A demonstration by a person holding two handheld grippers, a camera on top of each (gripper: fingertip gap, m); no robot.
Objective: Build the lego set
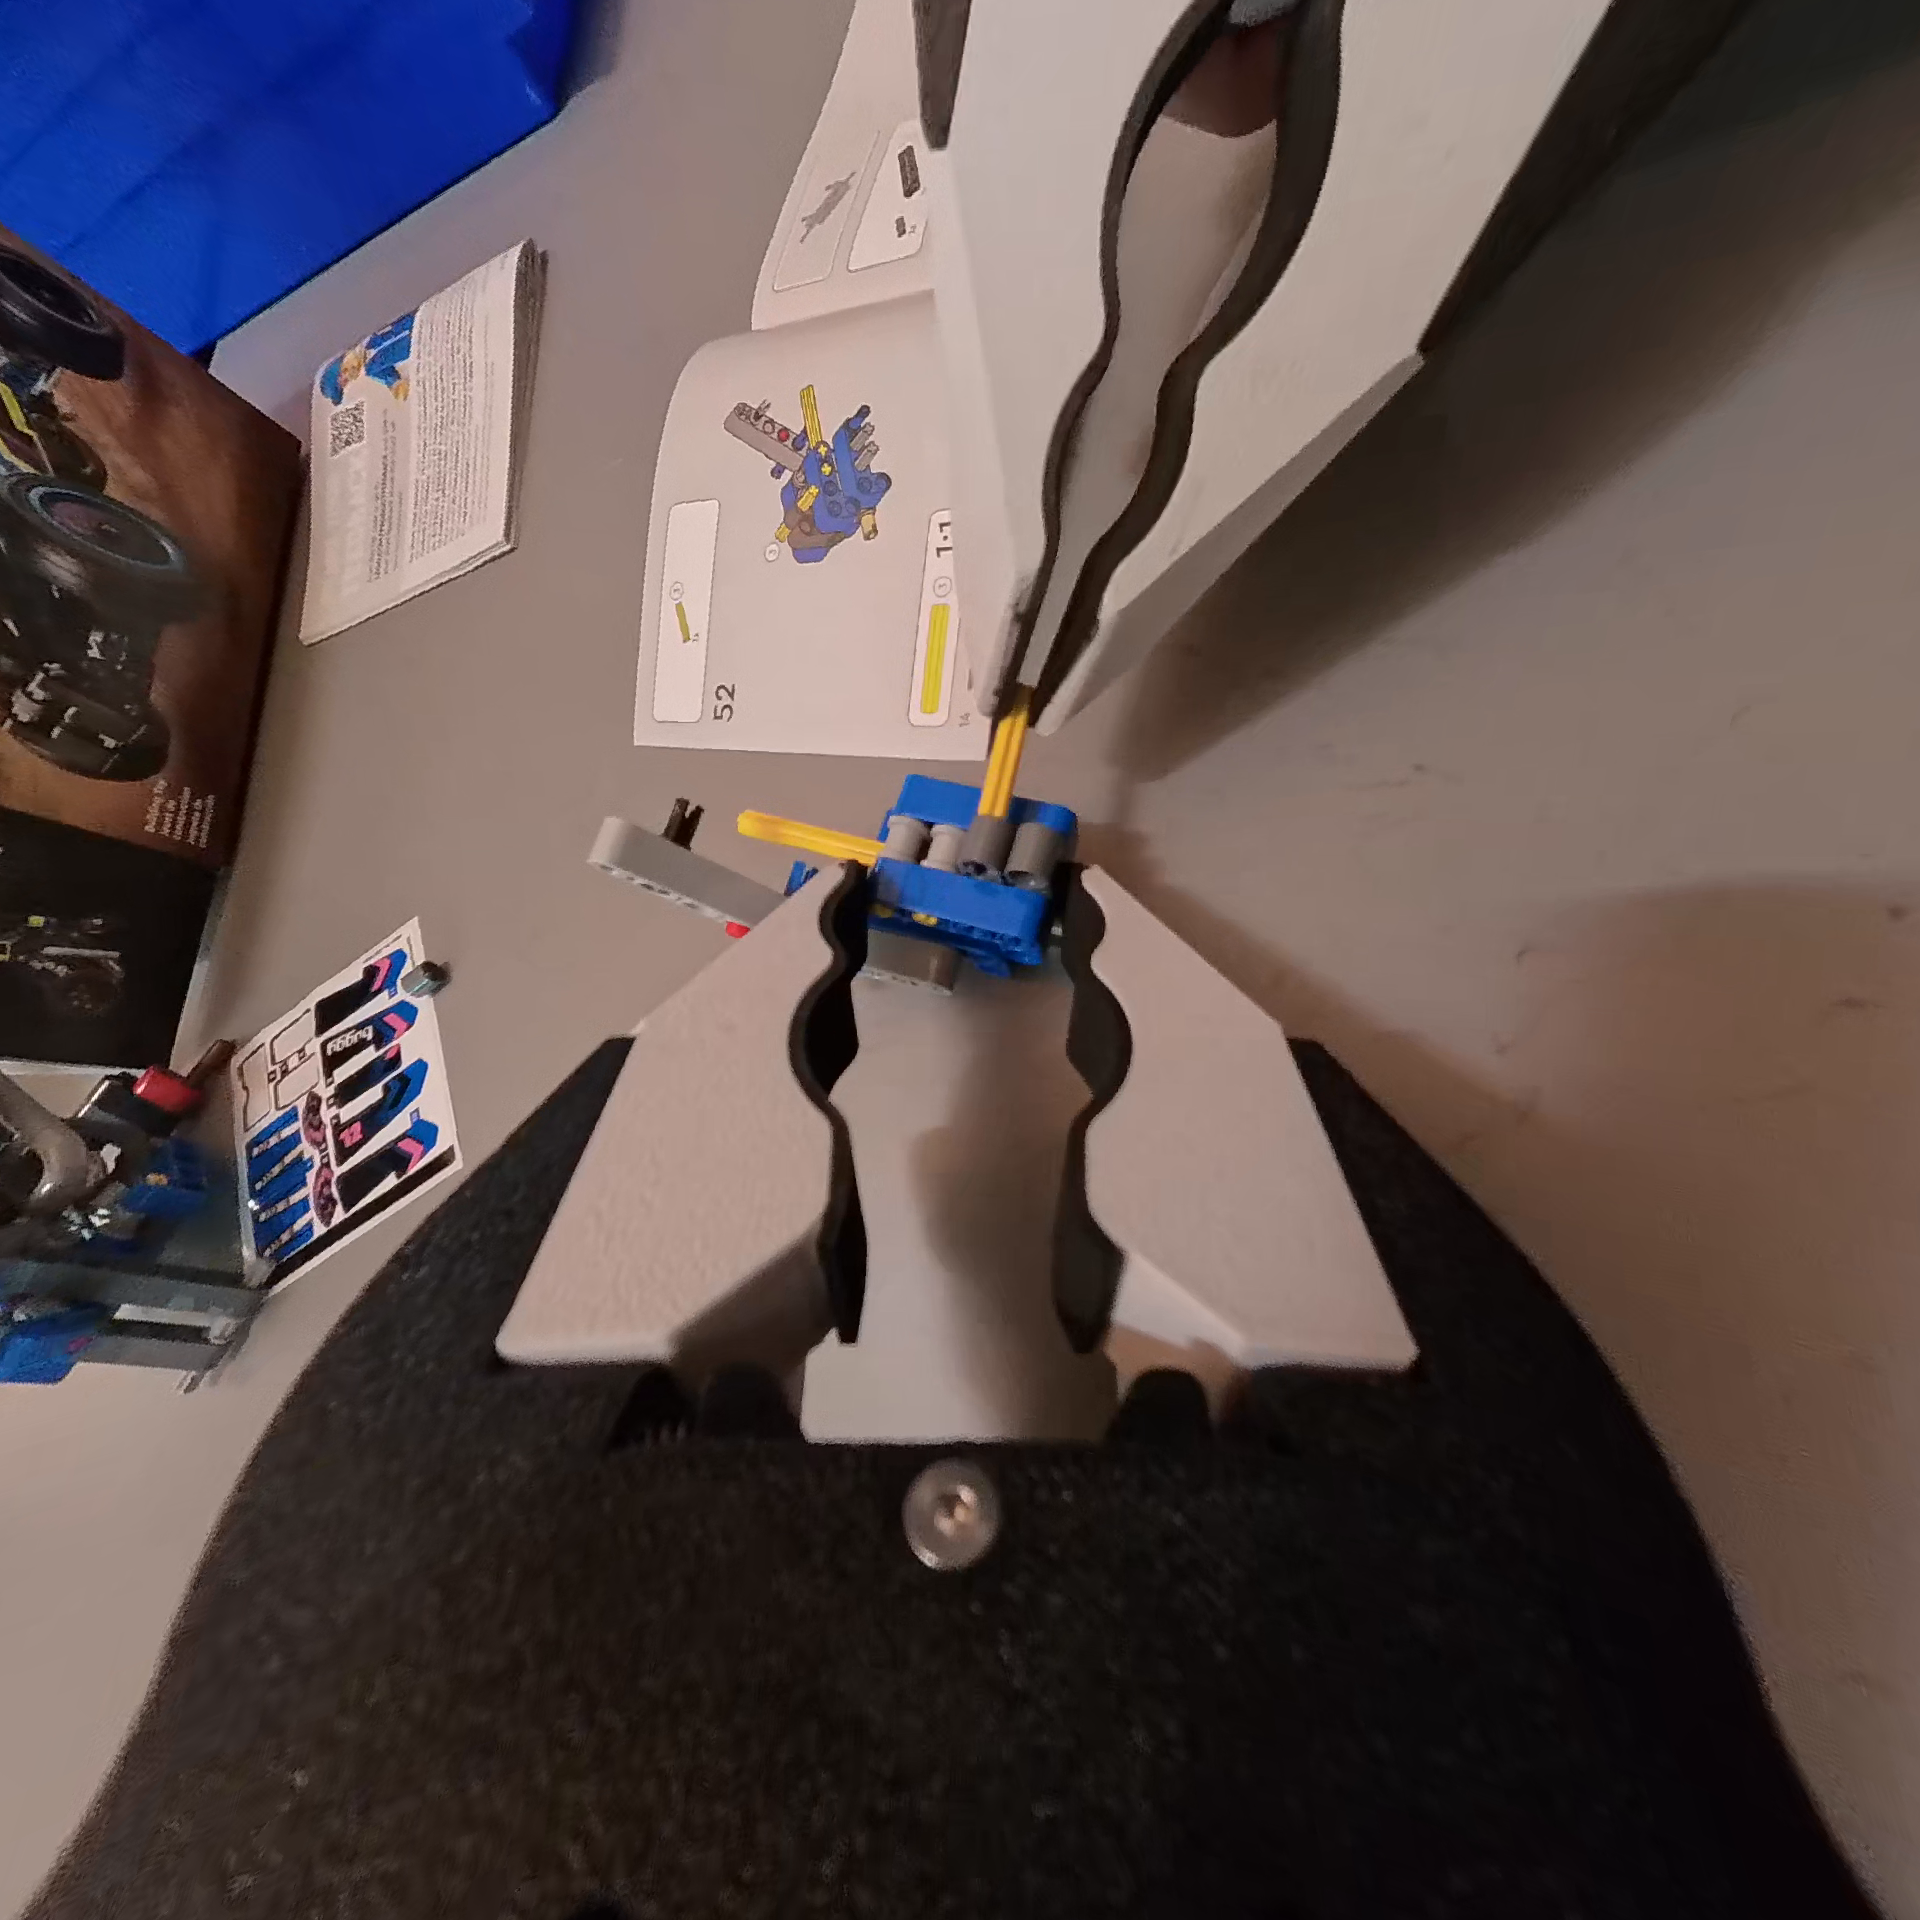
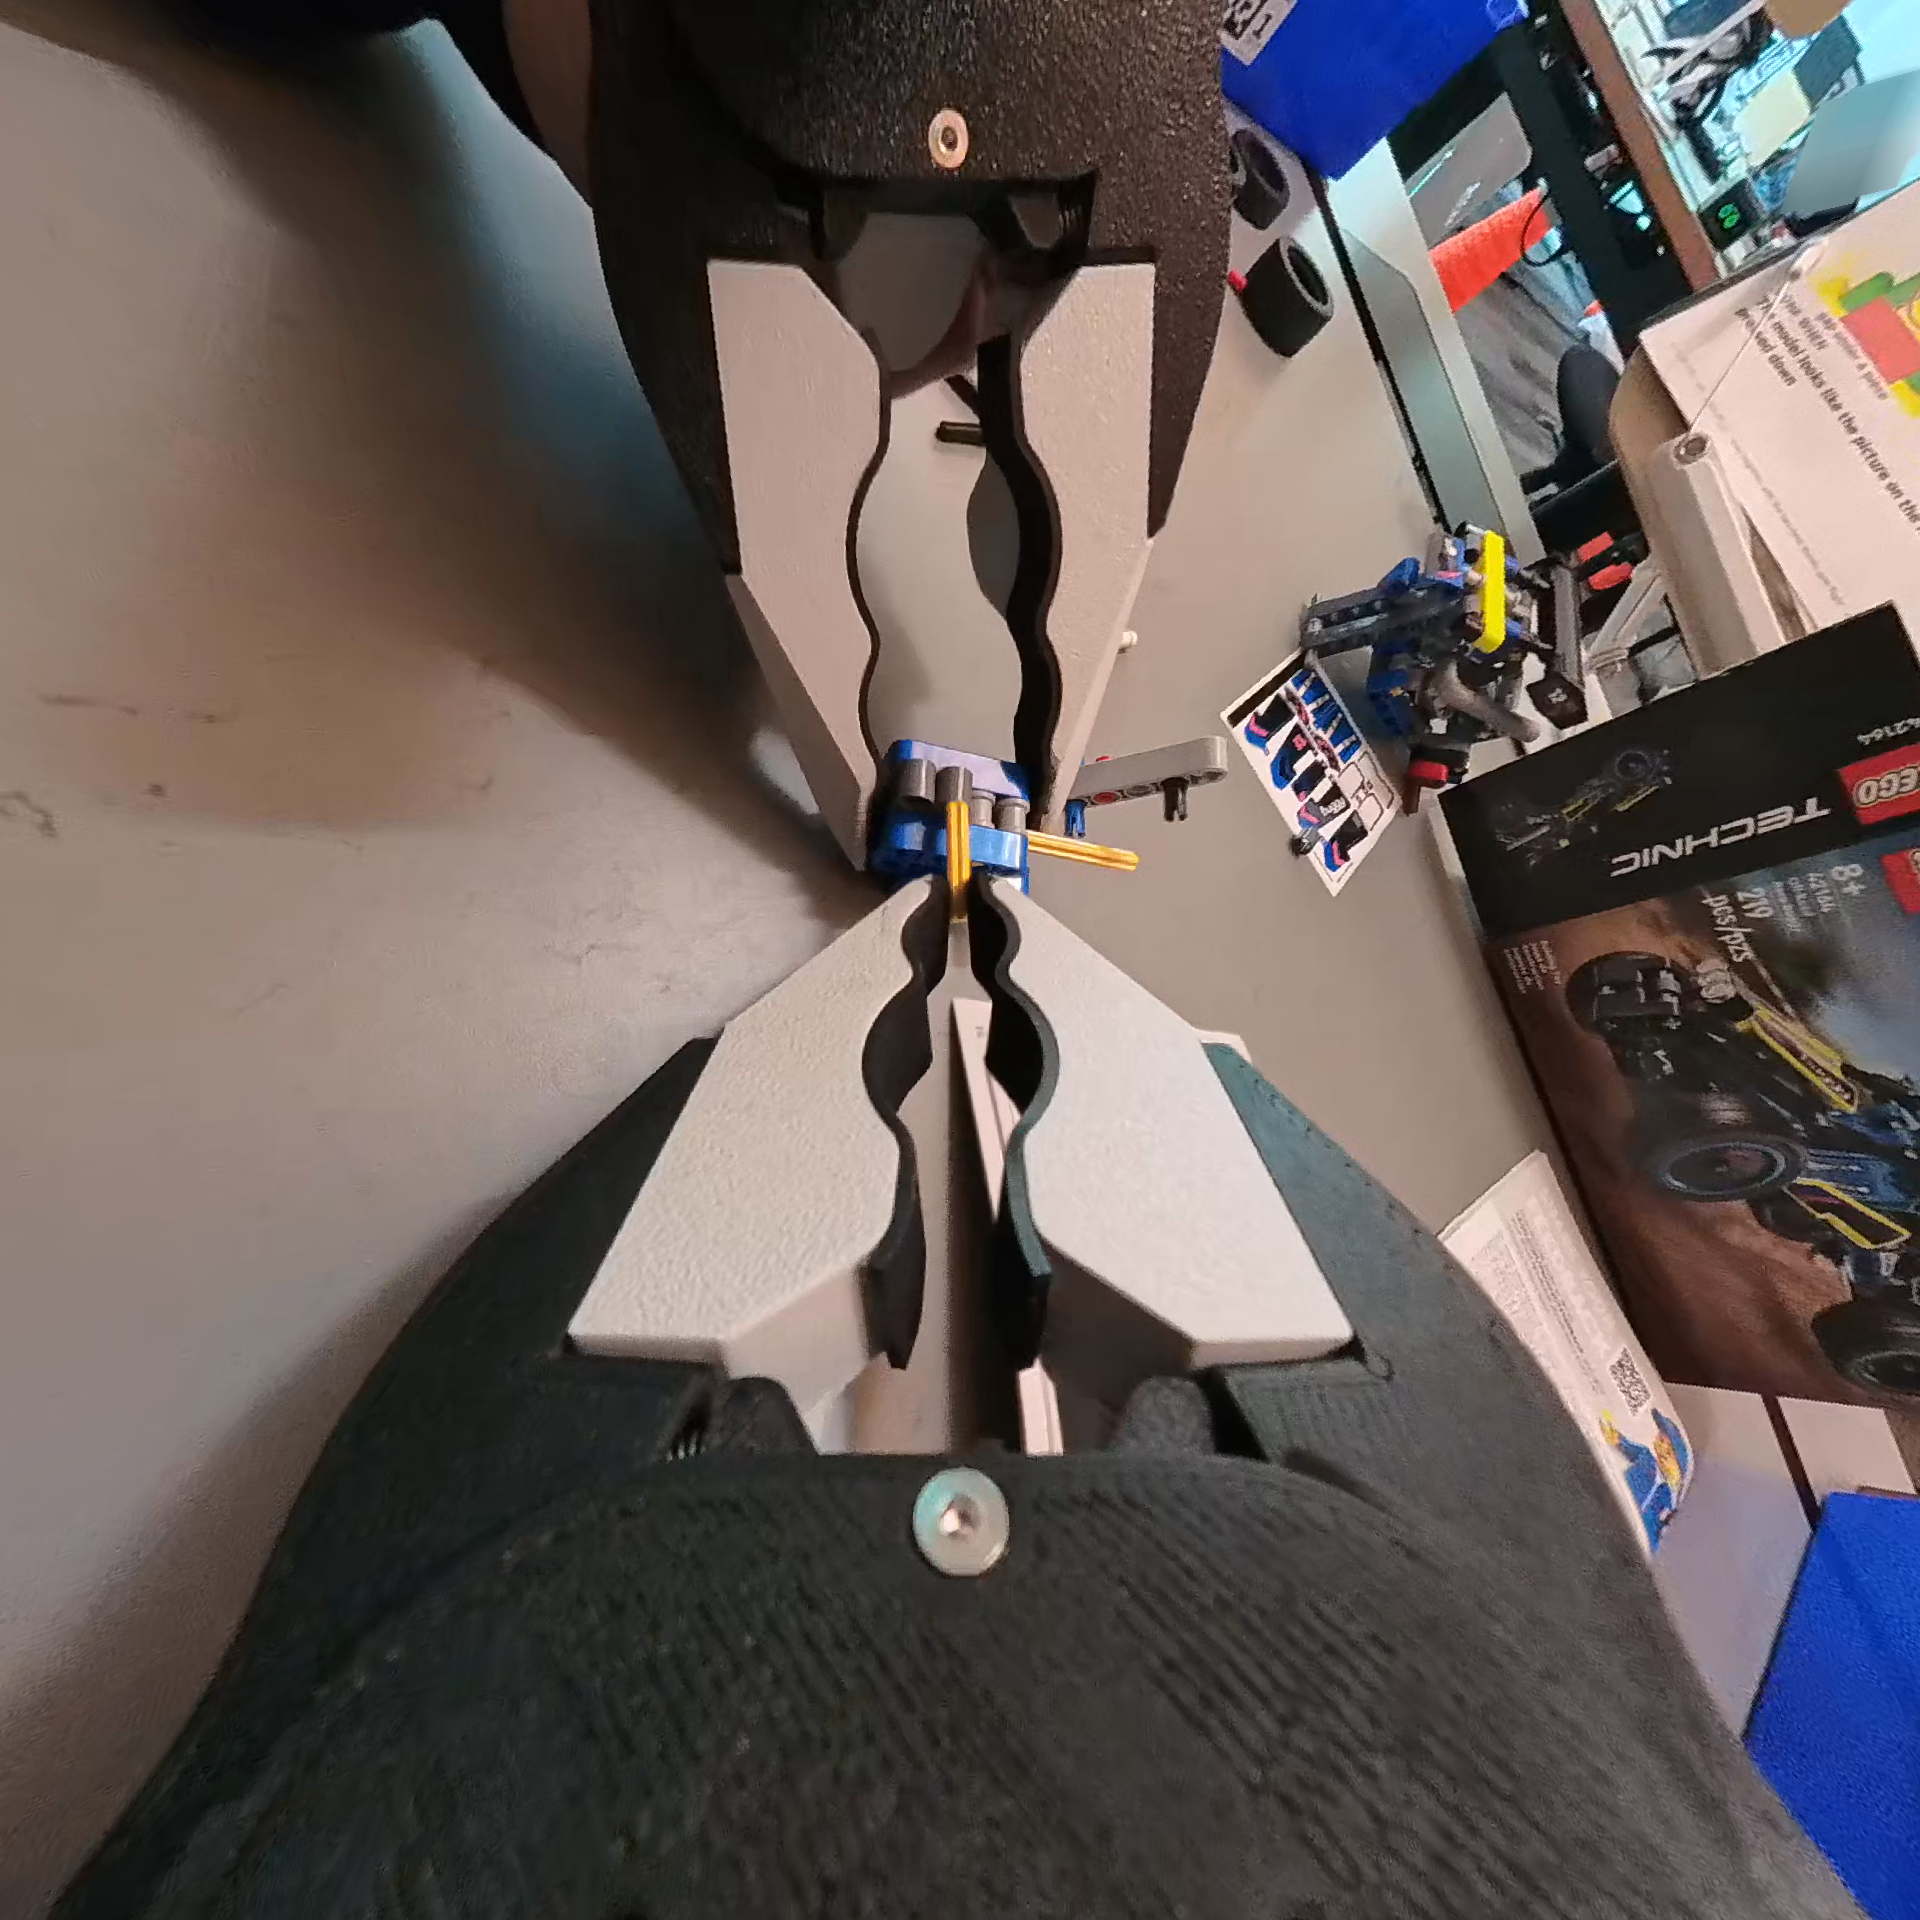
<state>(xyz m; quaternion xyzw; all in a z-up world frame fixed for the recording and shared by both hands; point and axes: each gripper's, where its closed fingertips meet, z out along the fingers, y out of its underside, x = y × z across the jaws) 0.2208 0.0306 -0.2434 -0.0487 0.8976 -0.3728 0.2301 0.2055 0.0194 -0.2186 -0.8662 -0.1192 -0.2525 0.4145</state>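
The small blue-and-grey lego sub-assembly (image 1: 961,883) sits just above the grey desk (image 1: 1455,727), clamped between the tips of the left hand-held gripper (image 1: 961,914), whose jaws are part-way apart around it. The right hand-held gripper (image 2: 966,914) is closed almost fully on a thin yellow plastic axle (image 2: 958,857) entering the blue piece; a second yellow axle (image 1: 805,831) sticks out sideways. Beyond lie the open instruction booklet (image 1: 790,582), a sticker sheet (image 1: 348,1101) and the printed set box (image 2: 1704,987)
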